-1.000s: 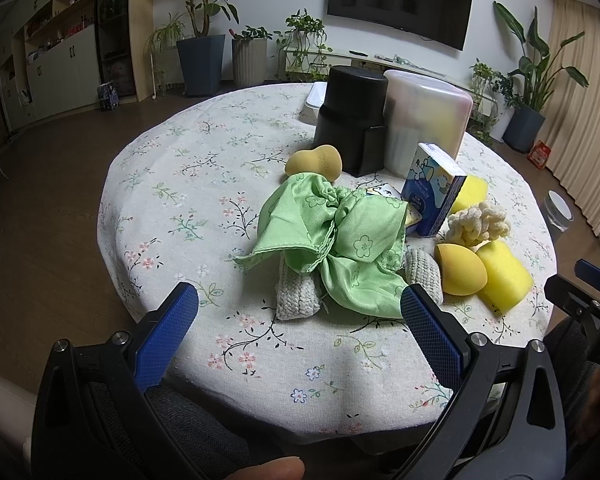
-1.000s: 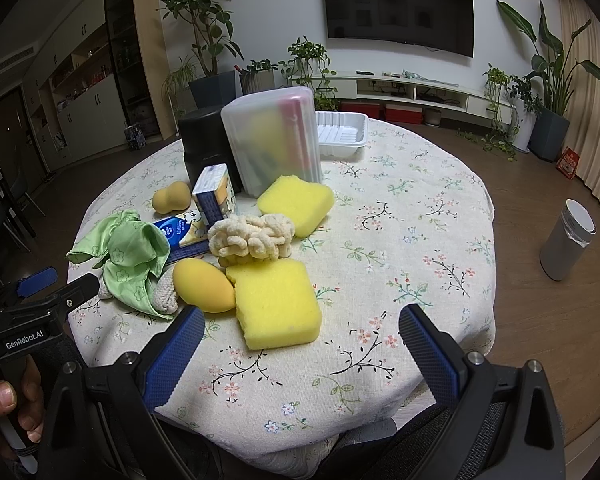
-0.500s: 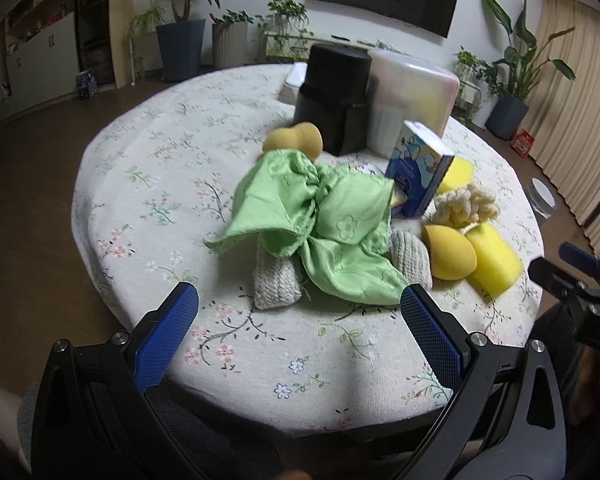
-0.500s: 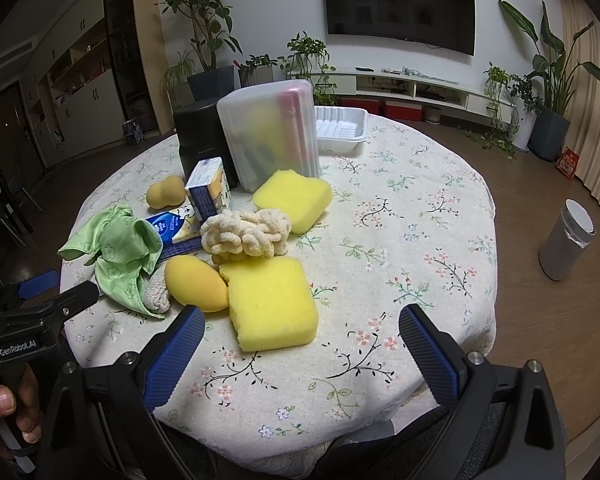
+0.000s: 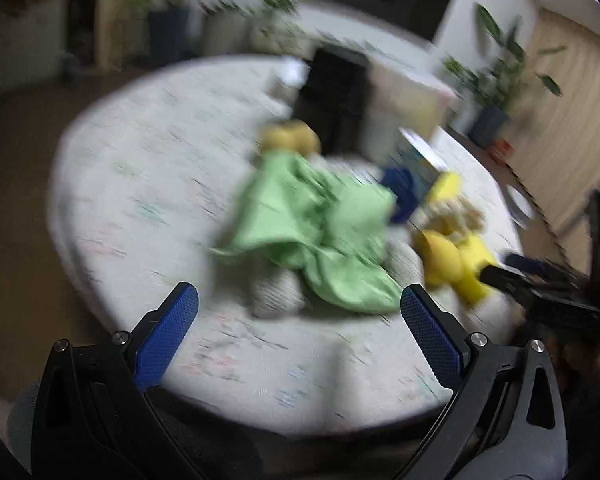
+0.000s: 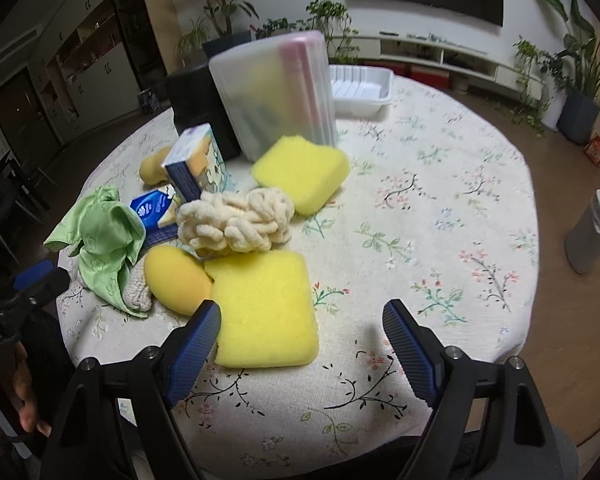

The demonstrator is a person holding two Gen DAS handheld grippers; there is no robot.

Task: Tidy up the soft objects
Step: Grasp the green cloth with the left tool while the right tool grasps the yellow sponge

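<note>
A pile of soft things lies on the round floral table [image 6: 440, 208]. A green cloth [image 6: 104, 240] [image 5: 312, 236] drapes over a knitted grey piece [image 5: 276, 292]. Beside it are a yellow egg-shaped sponge [image 6: 176, 274], a square yellow sponge [image 6: 264, 312], a cream chunky yarn bundle [image 6: 236, 220] and a second yellow sponge [image 6: 300, 174]. My right gripper [image 6: 302, 330] is open, just short of the square sponge. My left gripper [image 5: 298, 324] is open and empty in front of the cloth; its view is blurred.
A frosted plastic box [image 6: 276, 92] and a black container [image 6: 198, 100] stand at the back, with a white tray [image 6: 360, 88] behind. A blue-and-white carton [image 6: 198, 164] and a blue packet [image 6: 156, 208] lie near the yarn. A grey bin [image 6: 592, 232] stands on the floor at right.
My right gripper has moved forward and down toward the square yellow sponge. My left gripper is moving fast, so its view has blurred; the cloth sits a little nearer.
</note>
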